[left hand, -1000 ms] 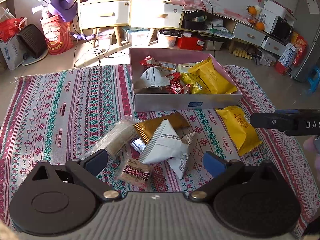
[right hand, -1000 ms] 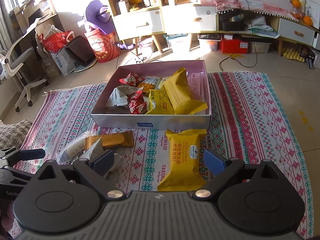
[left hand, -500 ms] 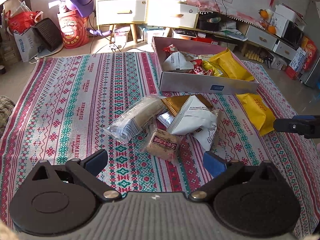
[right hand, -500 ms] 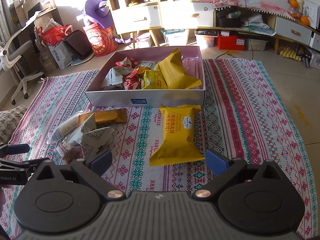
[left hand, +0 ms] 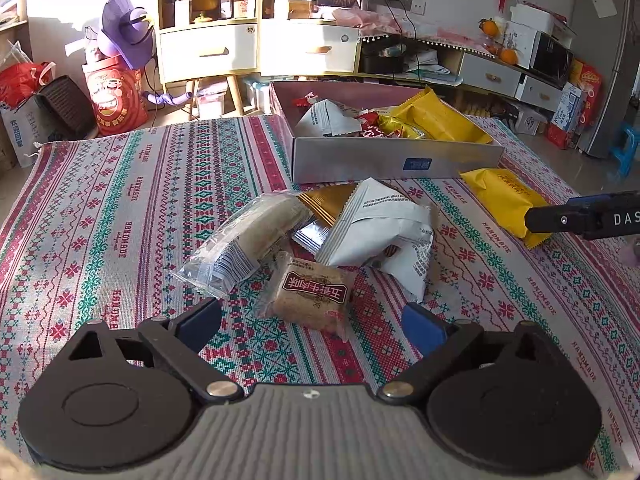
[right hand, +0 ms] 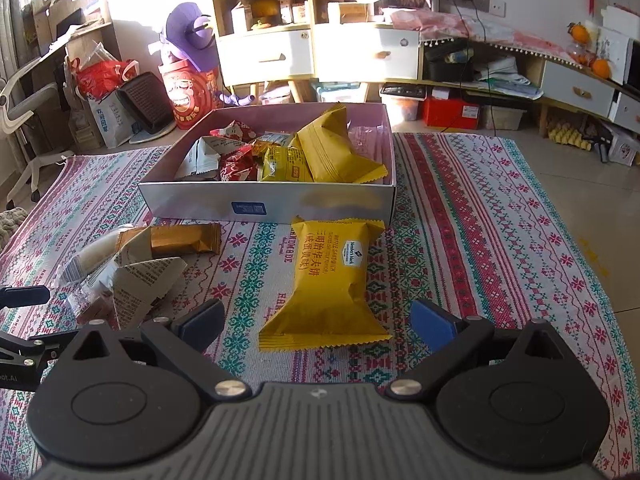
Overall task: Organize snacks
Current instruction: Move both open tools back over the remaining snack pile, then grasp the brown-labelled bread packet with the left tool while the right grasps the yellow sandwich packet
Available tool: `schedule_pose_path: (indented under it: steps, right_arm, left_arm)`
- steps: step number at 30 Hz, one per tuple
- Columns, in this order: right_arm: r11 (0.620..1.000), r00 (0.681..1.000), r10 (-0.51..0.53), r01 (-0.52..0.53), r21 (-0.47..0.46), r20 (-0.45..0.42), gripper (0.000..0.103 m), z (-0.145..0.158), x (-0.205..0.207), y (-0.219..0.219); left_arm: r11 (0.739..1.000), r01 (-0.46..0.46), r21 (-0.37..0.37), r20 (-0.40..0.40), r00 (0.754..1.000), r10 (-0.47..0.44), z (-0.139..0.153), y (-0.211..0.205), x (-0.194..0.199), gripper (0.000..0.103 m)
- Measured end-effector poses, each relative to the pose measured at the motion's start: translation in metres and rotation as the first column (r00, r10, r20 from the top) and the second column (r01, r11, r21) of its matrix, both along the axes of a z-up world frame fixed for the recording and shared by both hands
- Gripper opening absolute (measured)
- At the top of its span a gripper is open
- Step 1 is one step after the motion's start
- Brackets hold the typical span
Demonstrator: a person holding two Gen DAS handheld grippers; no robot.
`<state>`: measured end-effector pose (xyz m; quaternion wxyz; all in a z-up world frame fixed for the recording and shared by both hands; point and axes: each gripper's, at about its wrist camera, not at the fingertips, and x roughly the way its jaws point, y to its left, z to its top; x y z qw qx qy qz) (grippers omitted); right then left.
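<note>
A loose heap of snacks lies on the patterned cloth: a brown square cake packet (left hand: 310,294), a white packet (left hand: 380,226), a clear long packet (left hand: 244,240) and a gold bar (left hand: 326,204). My left gripper (left hand: 312,322) hovers just short of the brown packet, jaws wide and closing slightly, pads touching nothing. A yellow wafer packet (right hand: 330,284) lies in front of the grey box (right hand: 272,202), which holds several snacks. My right gripper (right hand: 316,324) stands open around the yellow packet's near end, apart from it.
The cloth (left hand: 120,208) covers the floor in front of white drawer cabinets (left hand: 208,52) and a low shelf. A red bucket with a purple toy (left hand: 120,80) and bags stand far left. The right gripper's finger (left hand: 580,220) reaches in from the right.
Both grippers have sunk lower and closer to the cloth. The brown packet and the yellow packet now lie nearer between the respective fingers. Nothing was grasped.
</note>
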<state>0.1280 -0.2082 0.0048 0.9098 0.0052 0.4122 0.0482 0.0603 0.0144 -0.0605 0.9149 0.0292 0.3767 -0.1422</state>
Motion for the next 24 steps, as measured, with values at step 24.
schedule_pose_path:
  steps: [24]
  right_arm:
    - [0.998,1.0,-0.02,0.018,-0.068,-0.023,0.06,-0.028,0.033,0.007]
  left_arm:
    - [1.0,0.005,0.013,-0.018,1.0,-0.005,-0.005,-0.008,0.016,0.058]
